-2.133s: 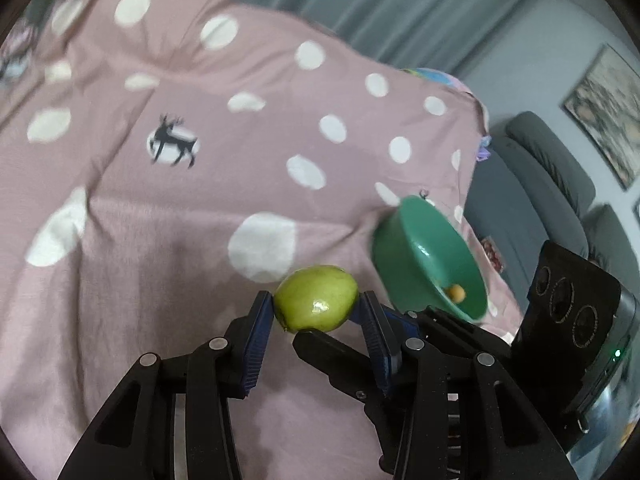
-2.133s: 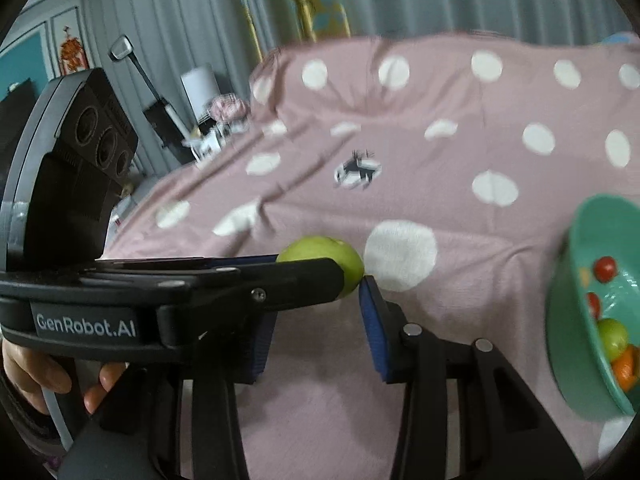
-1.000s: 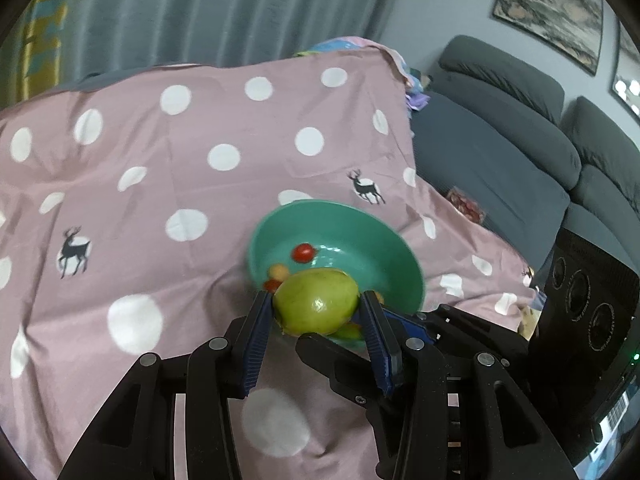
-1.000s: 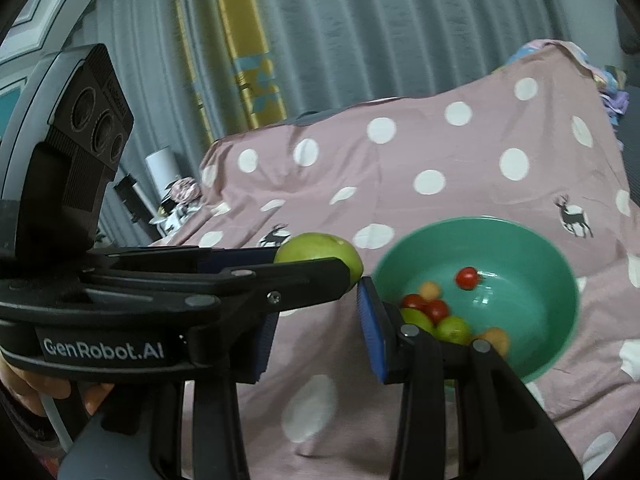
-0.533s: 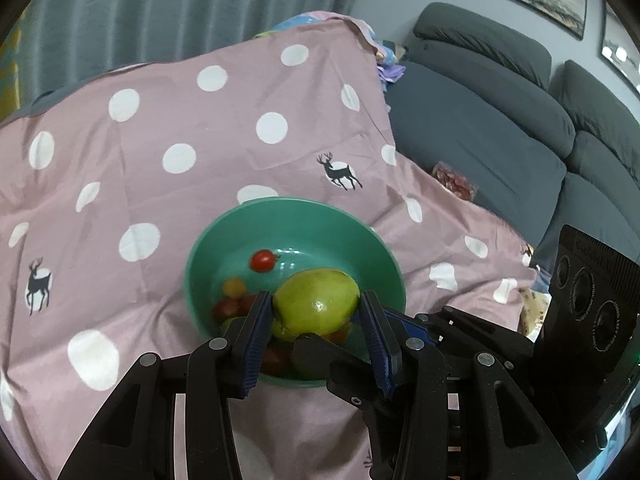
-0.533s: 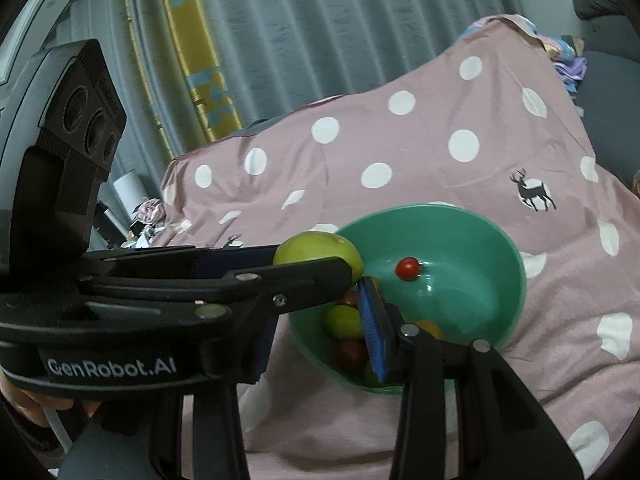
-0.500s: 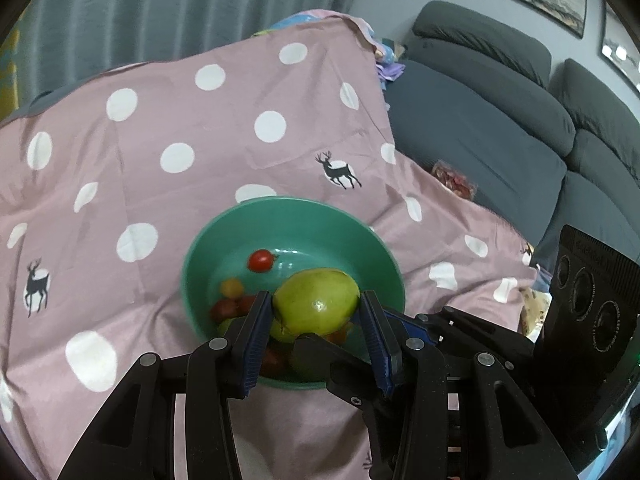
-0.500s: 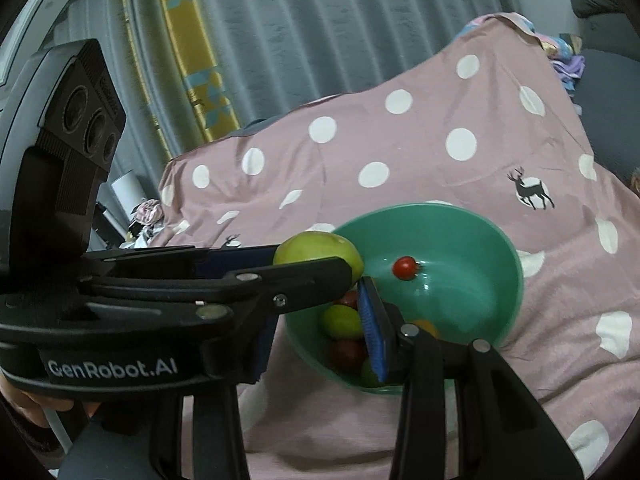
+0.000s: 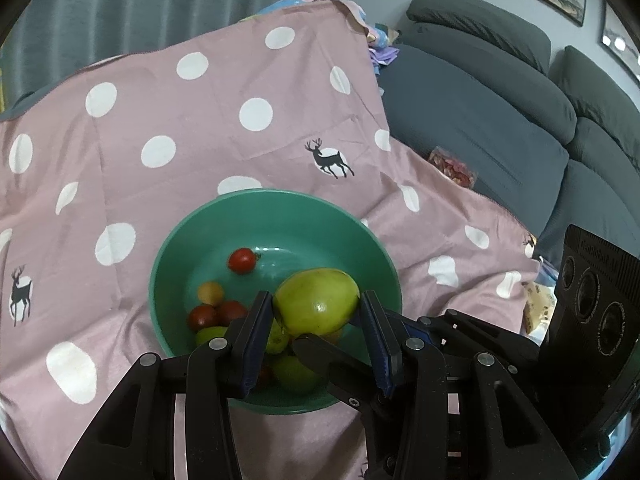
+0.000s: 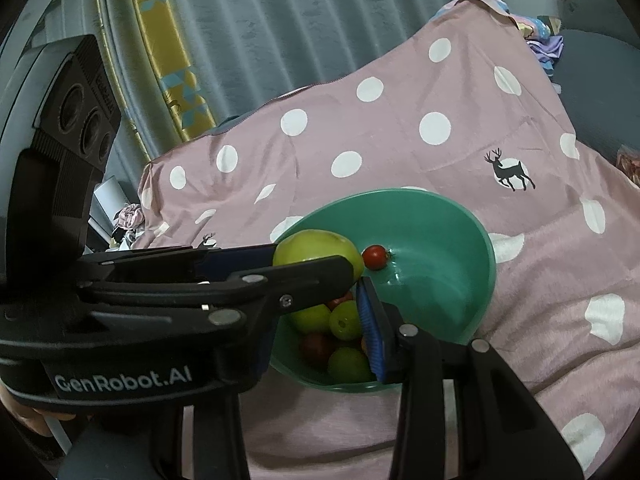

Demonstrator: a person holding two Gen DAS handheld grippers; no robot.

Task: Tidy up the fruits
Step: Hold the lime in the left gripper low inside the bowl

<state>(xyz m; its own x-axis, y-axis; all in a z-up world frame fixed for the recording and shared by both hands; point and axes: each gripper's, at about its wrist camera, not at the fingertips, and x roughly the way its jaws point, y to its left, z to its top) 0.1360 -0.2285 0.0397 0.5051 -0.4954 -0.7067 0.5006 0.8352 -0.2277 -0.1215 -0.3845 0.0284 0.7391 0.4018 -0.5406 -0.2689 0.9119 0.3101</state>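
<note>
Gripping a green fruit above the teal bowl, left gripper, right gripper fingers wide, sofa beside.

Glossy green bowl, matt pink cloth

The left gripper hides the right gripper's one finger, and fruit at the green bowl's 9 o'clock side

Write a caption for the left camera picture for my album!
The left gripper holds a green fruit over a green bowl of little fruits.
</note>
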